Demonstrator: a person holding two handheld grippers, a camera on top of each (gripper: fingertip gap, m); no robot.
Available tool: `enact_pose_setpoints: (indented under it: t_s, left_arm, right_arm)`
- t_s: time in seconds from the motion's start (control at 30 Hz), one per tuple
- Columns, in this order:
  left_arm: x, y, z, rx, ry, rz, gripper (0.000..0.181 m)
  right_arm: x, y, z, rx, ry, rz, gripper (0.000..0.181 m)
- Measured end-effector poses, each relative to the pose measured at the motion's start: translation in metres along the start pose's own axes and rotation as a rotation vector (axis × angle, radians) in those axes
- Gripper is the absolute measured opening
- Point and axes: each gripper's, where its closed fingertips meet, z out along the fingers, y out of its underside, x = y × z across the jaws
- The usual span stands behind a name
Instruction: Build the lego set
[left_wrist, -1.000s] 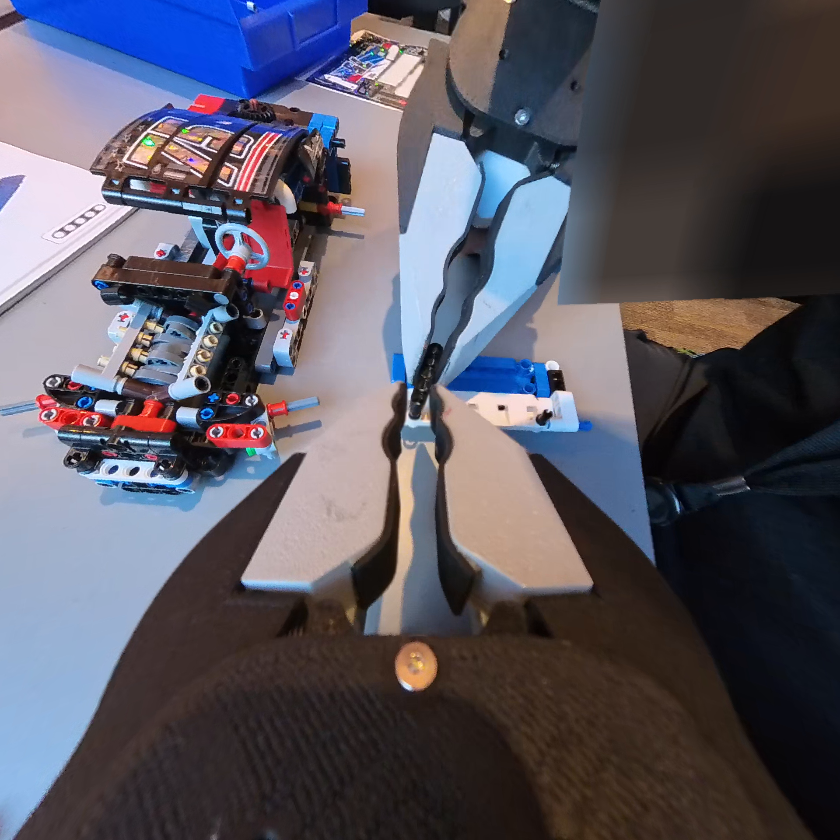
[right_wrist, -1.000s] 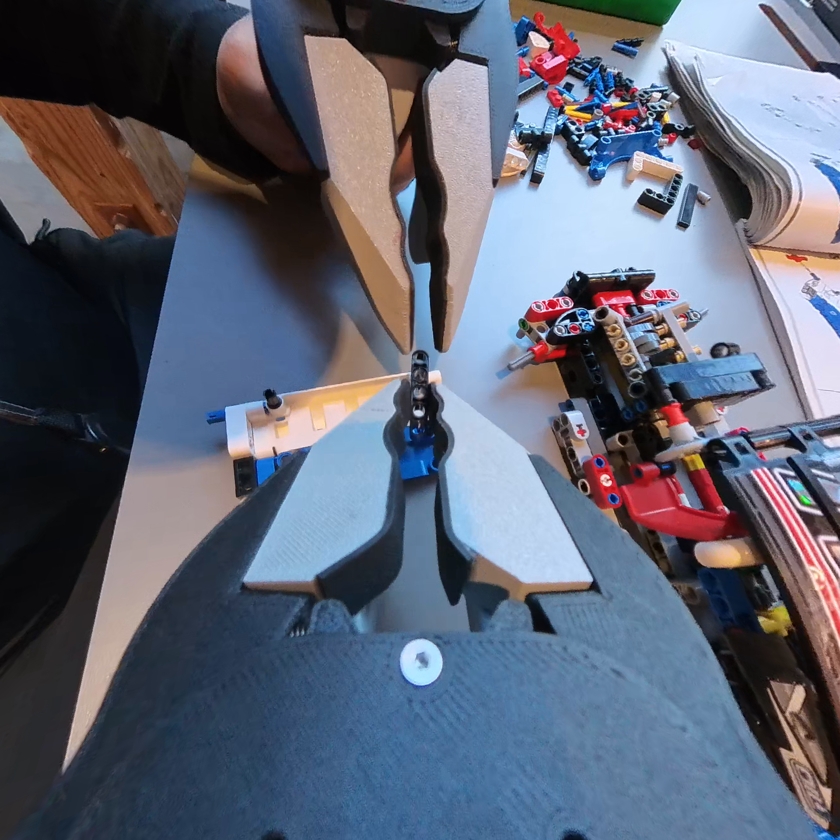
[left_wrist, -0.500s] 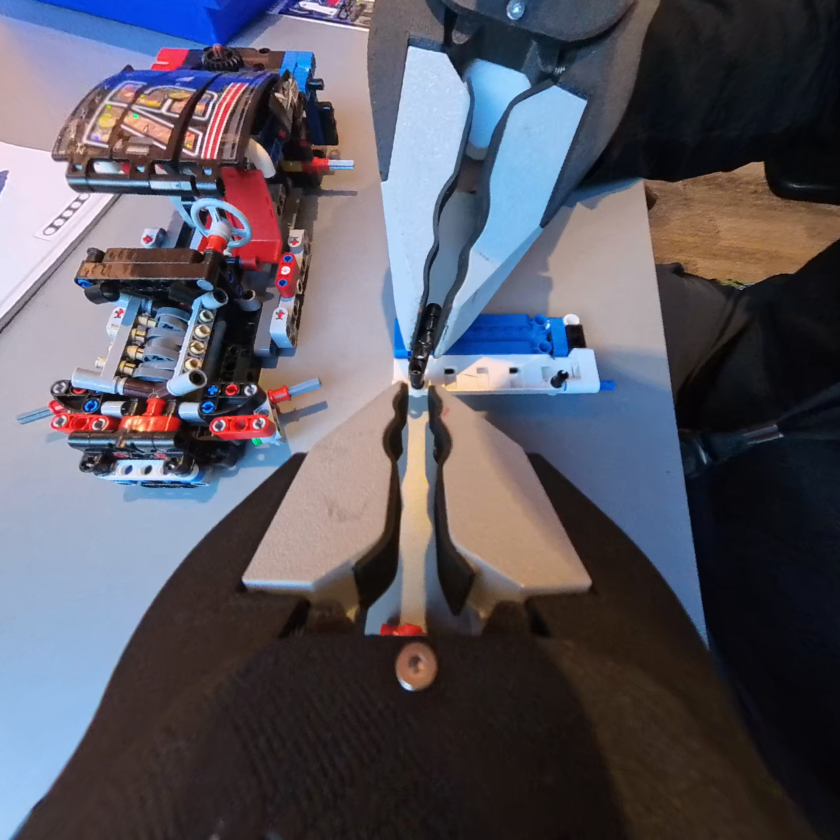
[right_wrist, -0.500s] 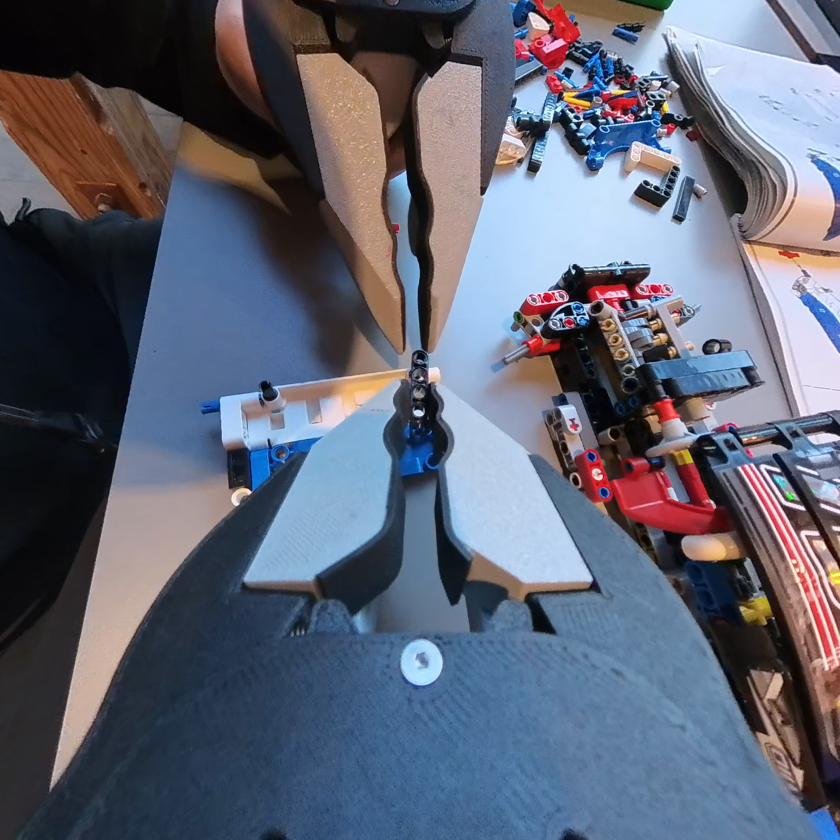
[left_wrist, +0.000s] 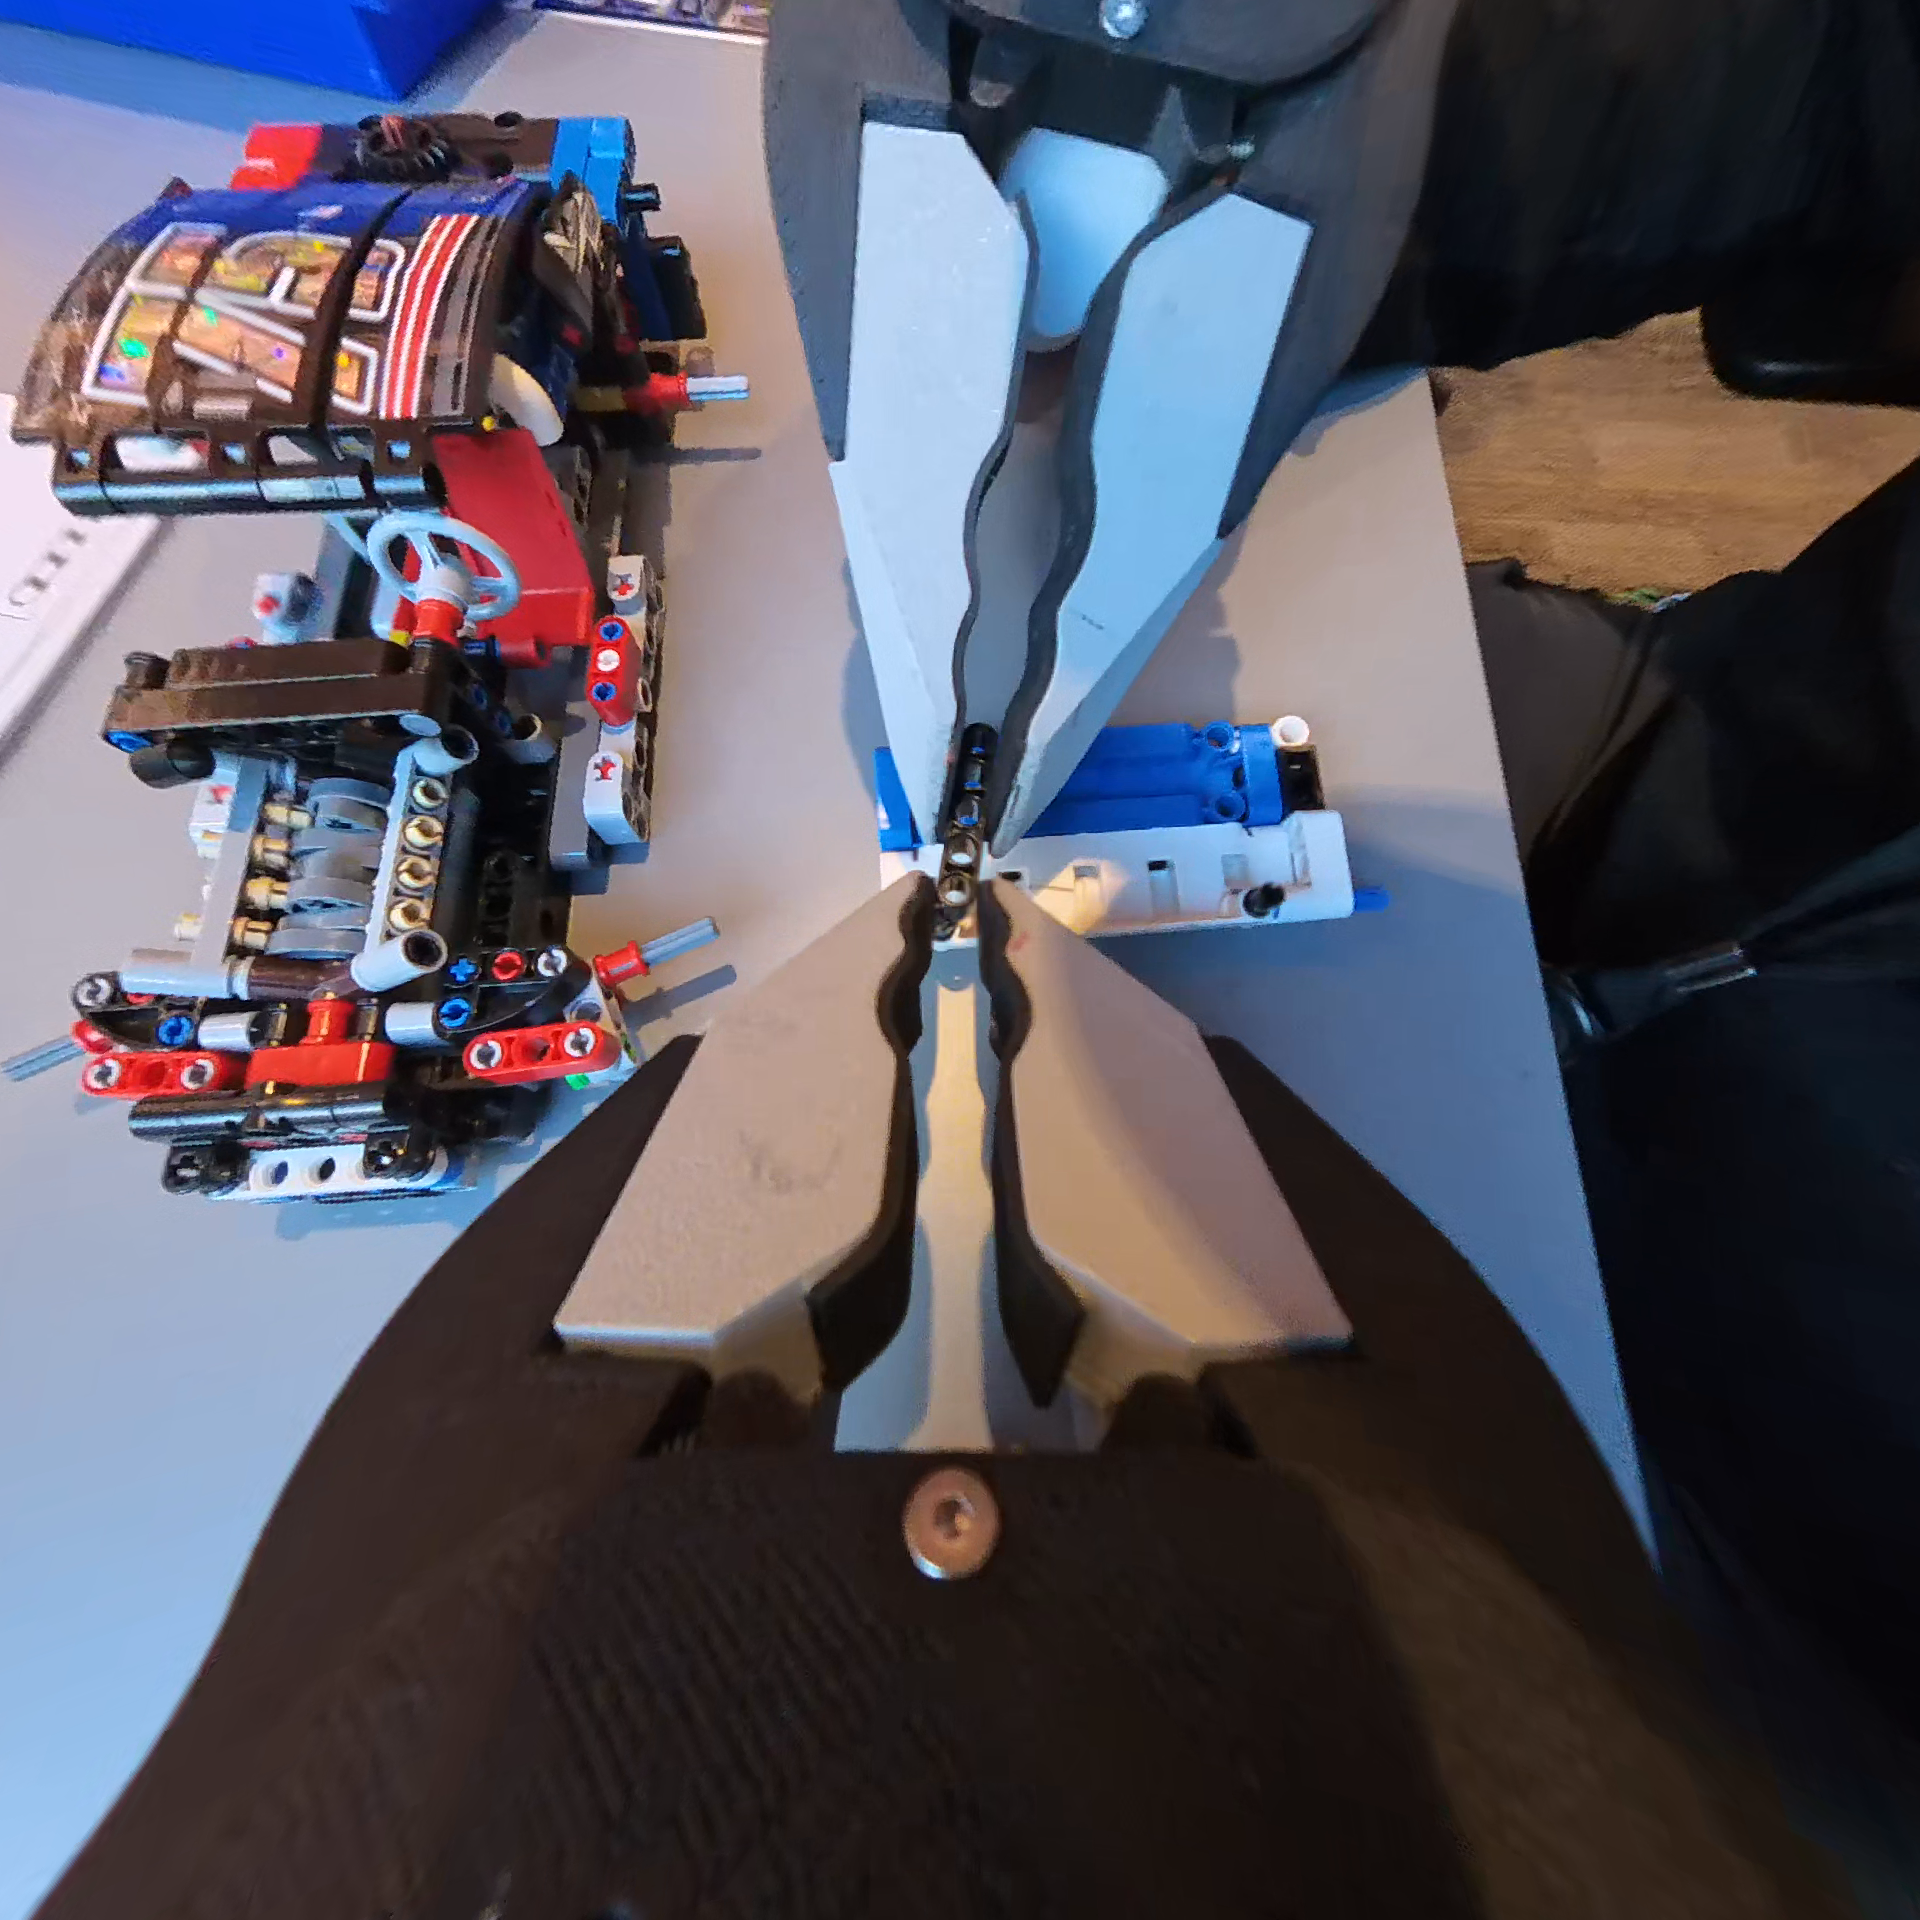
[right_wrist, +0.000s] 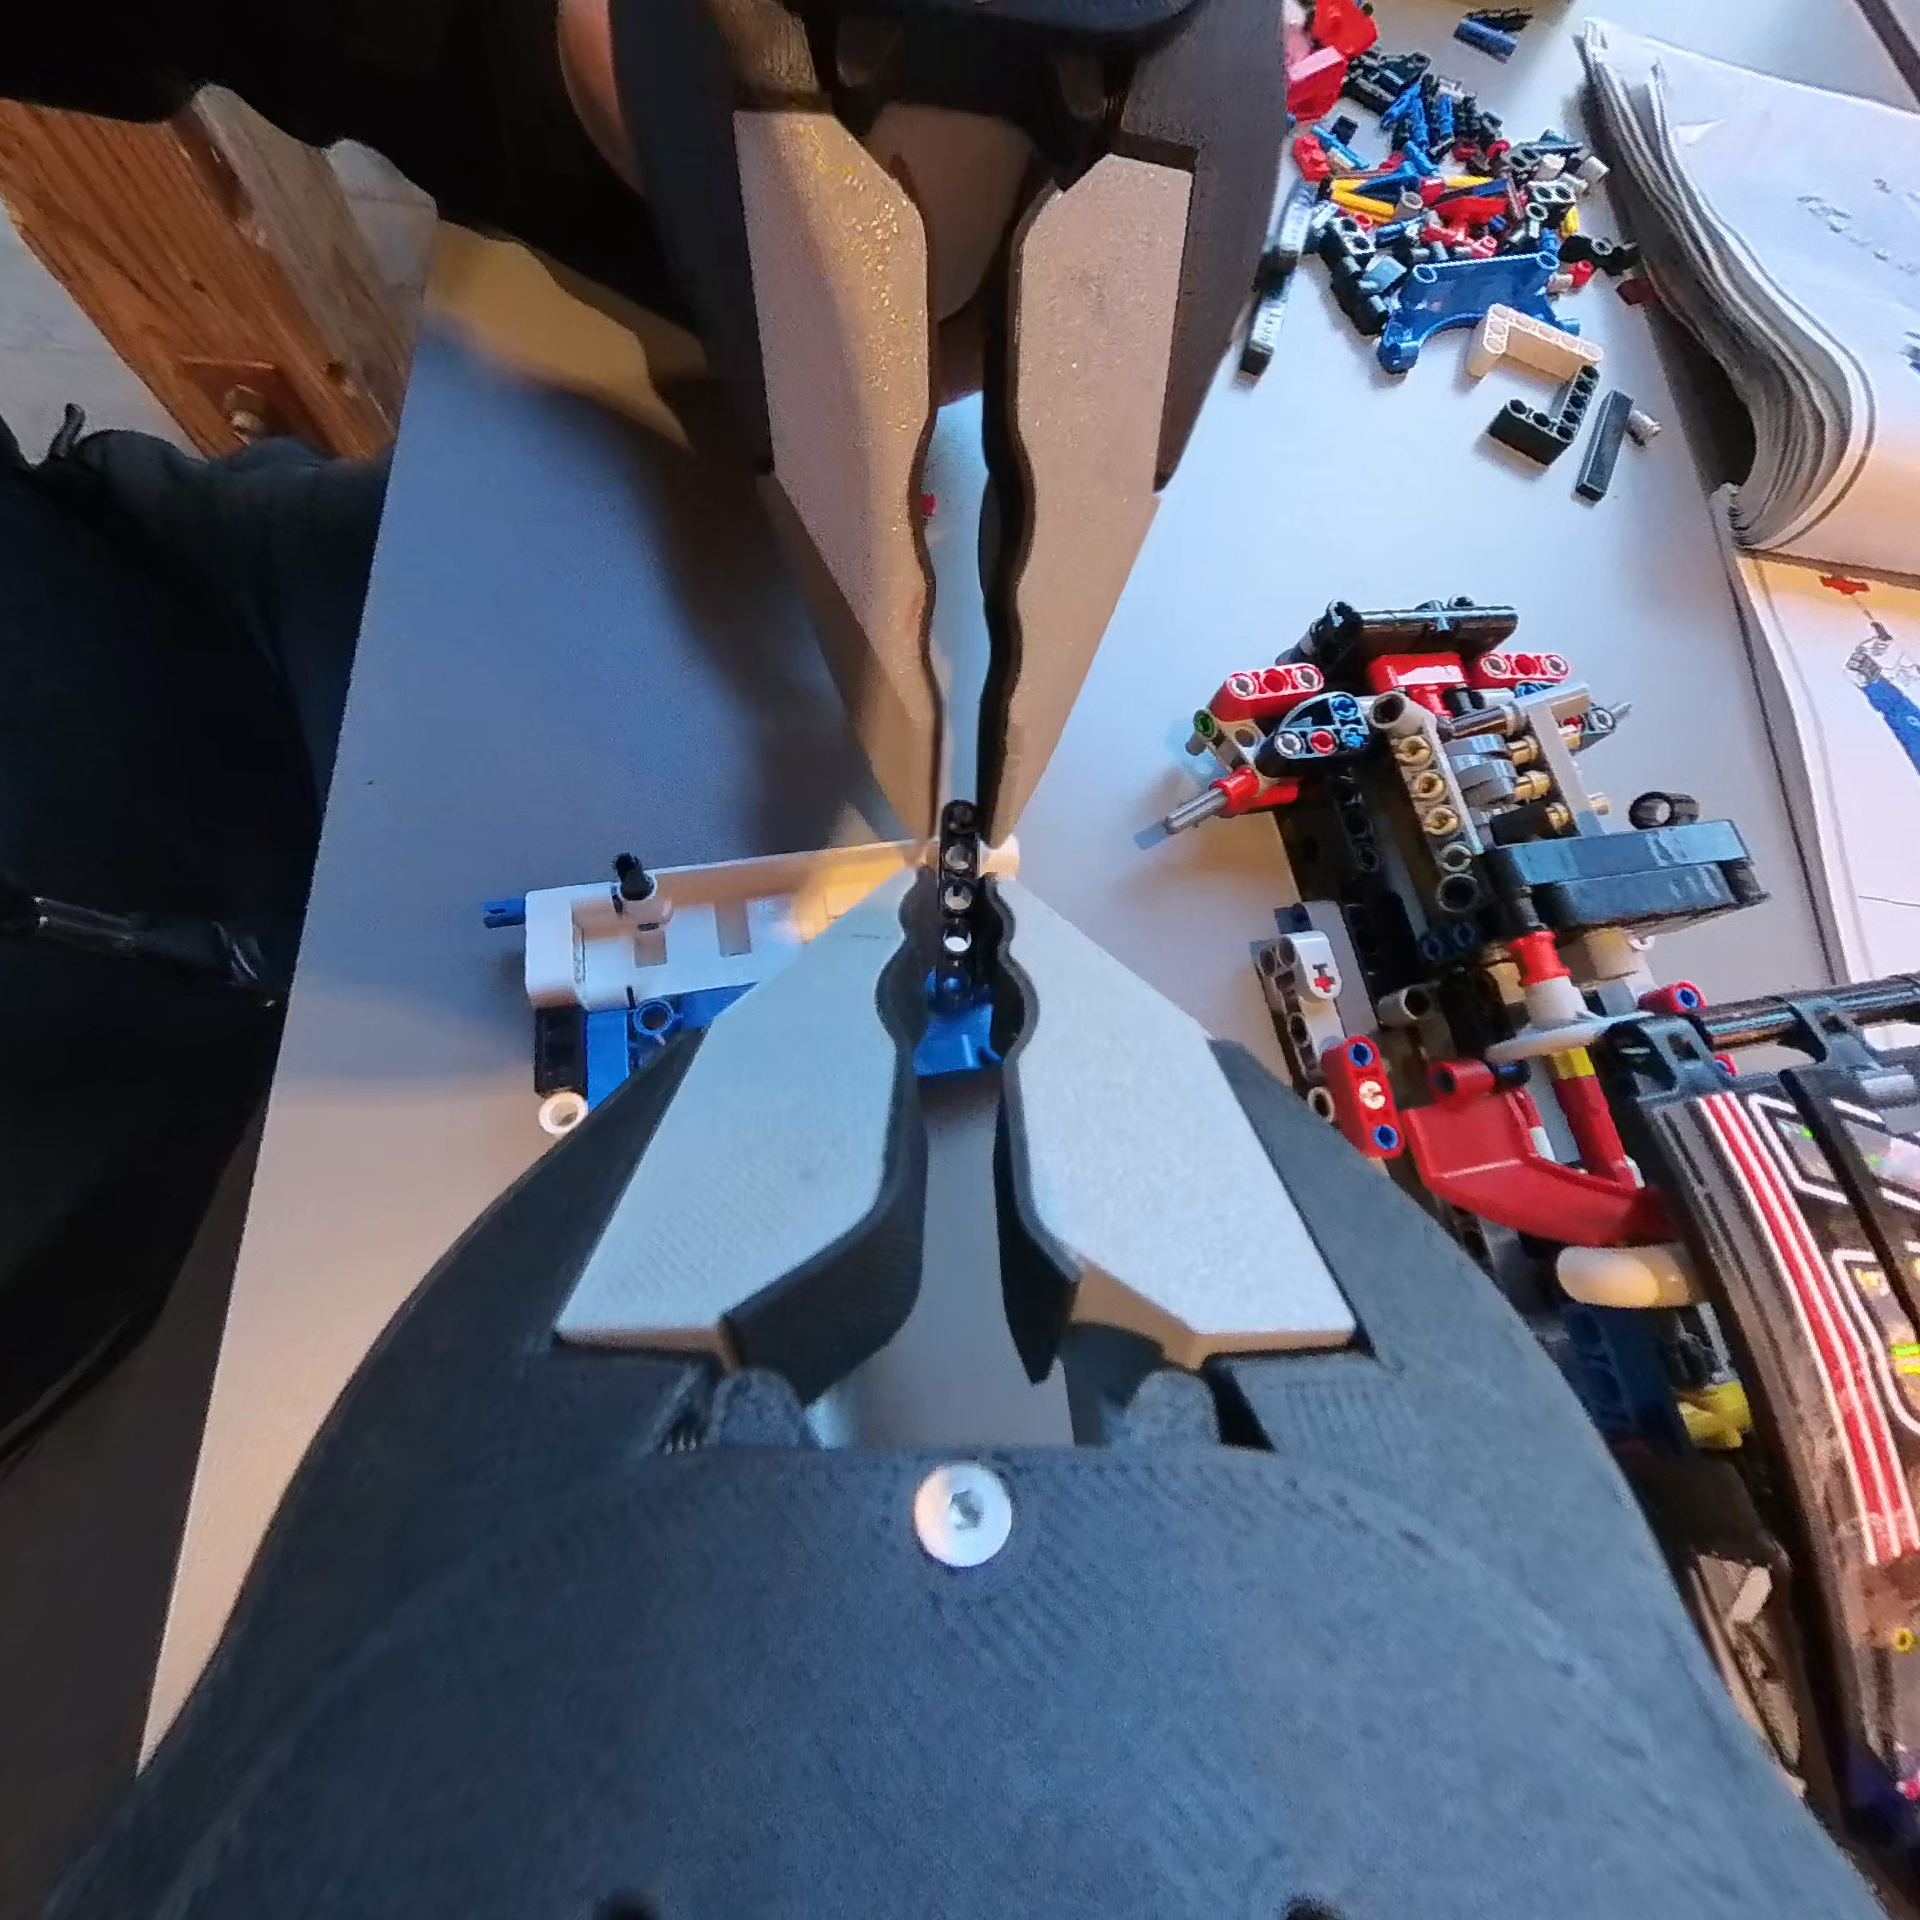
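Observation:
My right gripper (right_wrist: 956, 909) is shut on a thin black beam (right_wrist: 956, 883) and holds it upright over the near end of a white and blue sub-assembly (right_wrist: 623, 935) lying on the grey table. My left gripper (left_wrist: 951, 899) faces it, its tips closed on the beam's (left_wrist: 966, 790) free end. In the left wrist view the right gripper (left_wrist: 971, 831) comes down from the top, with the sub-assembly (left_wrist: 1174, 873) behind it. In the right wrist view the left gripper (right_wrist: 961, 826) comes from the top. The partly built car (left_wrist: 364, 727) stands to the left.
The car (right_wrist: 1507, 883) lies close to the right of the grippers. A pile of loose parts (right_wrist: 1434, 239) and an open instruction booklet (right_wrist: 1766, 260) lie farther back. A blue bin (left_wrist: 260, 42) stands at the far left. The table edge (left_wrist: 1507, 831) is just past the sub-assembly. Less than 4 cm separates the two grippers' tips.
Both grippers have moved closer together. The left gripper's tips, a little short of the beam before, now close on its free end. The right gripper still holds the beam.

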Motion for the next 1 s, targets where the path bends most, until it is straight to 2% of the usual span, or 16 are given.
enact_pose_setpoints:
  t_s: [0.17, 0.47, 1.0]
  left_arm:
    - [-0.001, -0.002, -0.002, 0.032, -0.015, 0.025, 0.005]
    - [-0.001, -0.012, -0.011, 0.142, 0.071, -0.074, 0.004]
    - [-0.002, -0.010, -0.007, 0.122, 0.063, -0.066, 0.004]
  right_arm:
    - [0.001, -0.003, -0.001, 0.039, 0.000, -0.004, 0.005]
    - [0.004, -0.017, -0.008, 0.147, -0.015, 0.035, 0.005]
    - [0.004, -0.016, -0.004, 0.130, -0.016, 0.032, 0.005]
